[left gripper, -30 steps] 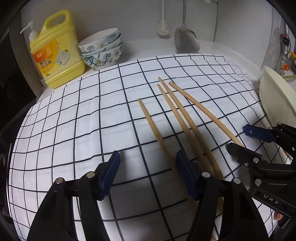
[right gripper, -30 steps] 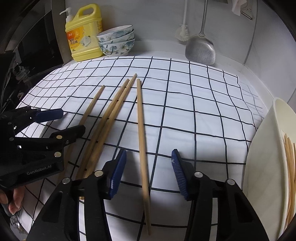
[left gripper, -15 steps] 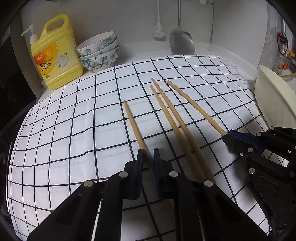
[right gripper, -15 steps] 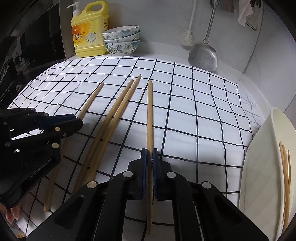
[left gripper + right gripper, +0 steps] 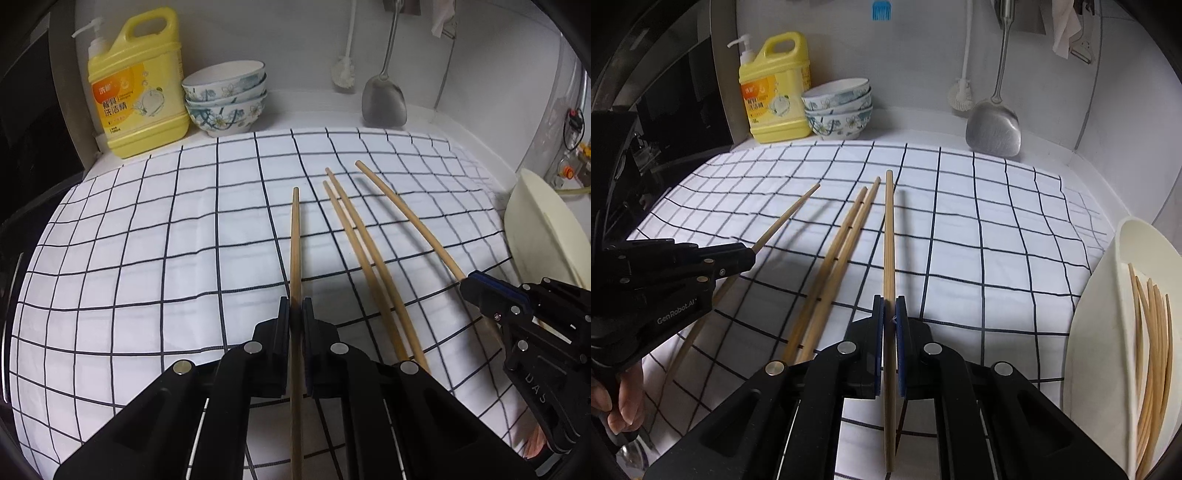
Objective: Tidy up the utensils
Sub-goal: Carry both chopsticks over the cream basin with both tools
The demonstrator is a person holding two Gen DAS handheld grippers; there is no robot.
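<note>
Several wooden chopsticks are on a checked cloth. My left gripper has its jaws closing, pads pressed on one chopstick, whose far end stands off the cloth. My right gripper is shut on another chopstick, raised above its shadow. Between them a pair of chopsticks lies loose on the cloth. In the right wrist view the left gripper shows at the left with its chopstick. In the left wrist view the right gripper holds its chopstick.
A cream container at the right edge holds several chopsticks. Along the back wall are a yellow detergent bottle, a stack of floral bowls, a hanging metal spatula and a brush. A dark appliance stands at the left.
Both grippers went from open to shut, each on a chopstick. Both held chopsticks have come up off the cloth, and the views have tipped up toward the back wall.
</note>
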